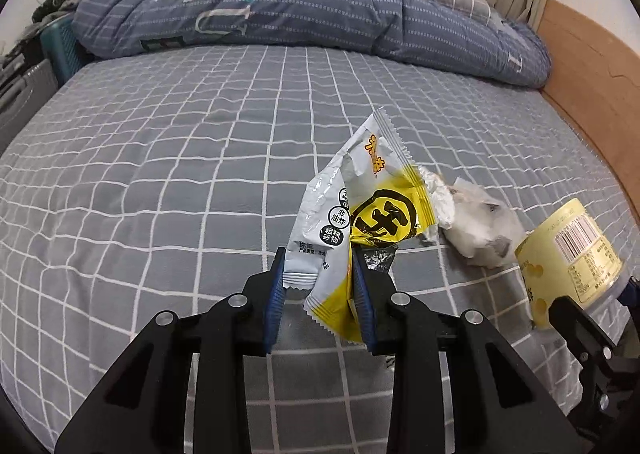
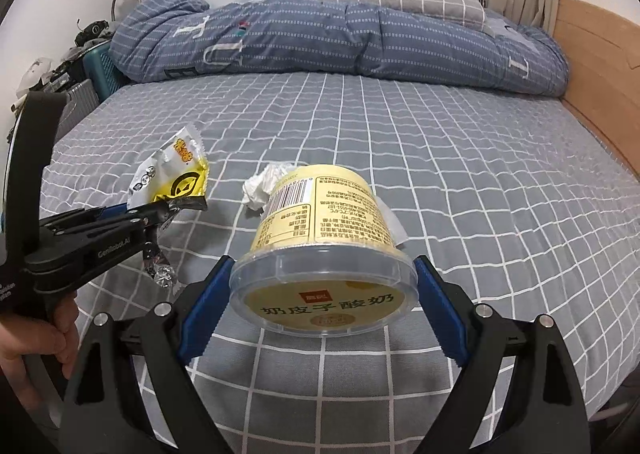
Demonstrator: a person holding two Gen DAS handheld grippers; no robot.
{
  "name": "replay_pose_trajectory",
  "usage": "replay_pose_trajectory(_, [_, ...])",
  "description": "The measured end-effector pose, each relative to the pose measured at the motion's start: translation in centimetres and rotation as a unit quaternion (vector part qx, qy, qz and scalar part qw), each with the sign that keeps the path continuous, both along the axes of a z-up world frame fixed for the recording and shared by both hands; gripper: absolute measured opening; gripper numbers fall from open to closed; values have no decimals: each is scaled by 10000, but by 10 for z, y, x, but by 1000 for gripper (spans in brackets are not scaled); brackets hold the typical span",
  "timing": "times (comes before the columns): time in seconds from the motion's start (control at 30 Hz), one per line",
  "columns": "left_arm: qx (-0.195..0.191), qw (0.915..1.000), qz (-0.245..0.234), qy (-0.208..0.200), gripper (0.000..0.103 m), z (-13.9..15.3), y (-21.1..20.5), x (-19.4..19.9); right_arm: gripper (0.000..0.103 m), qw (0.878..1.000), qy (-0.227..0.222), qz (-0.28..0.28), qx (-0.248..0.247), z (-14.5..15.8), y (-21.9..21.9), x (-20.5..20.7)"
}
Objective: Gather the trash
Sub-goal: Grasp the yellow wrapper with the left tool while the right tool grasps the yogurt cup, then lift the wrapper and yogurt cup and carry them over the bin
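A pale yellow round plastic yoghurt tub point(image 2: 320, 250) with a clear lid is gripped at its rim between the wide-set jaws of the right gripper point(image 2: 320, 302), tilted above the grey checked bed point(image 2: 460, 158); its contents cannot be made out. A crinkled white-and-yellow foil snack wrapper point(image 1: 352, 222) is clamped in the narrow jaws of the left gripper point(image 1: 320, 294). A crumpled white tissue point(image 1: 480, 230) lies on the bed between them, partly hidden behind the tub. A folded blue quilt point(image 1: 280, 10) lies well beyond.
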State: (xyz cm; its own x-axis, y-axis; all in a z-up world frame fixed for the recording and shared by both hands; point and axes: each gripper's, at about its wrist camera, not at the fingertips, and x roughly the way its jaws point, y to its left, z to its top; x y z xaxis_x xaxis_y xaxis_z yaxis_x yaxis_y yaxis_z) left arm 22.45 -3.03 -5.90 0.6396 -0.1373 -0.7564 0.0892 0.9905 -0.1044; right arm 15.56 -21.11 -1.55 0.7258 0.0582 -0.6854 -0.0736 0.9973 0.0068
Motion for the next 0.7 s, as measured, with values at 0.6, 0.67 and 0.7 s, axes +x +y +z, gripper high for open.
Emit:
replay_pose_trajectory(0.6, [-256,9990,137,-328,30,39,11,-73,85,9987,-471,181,12,37,10,-47])
replay_pose_trajectory(0.67, [-260,9990,142,-328,30,39,12,-79,85,9985,-507,205,1,39,12,-53])
replay_pose_trajectory(0.7, [-266,9990,138,-331,30,40,11,-82,85,9983,-533,218,-1,41,13,-56])
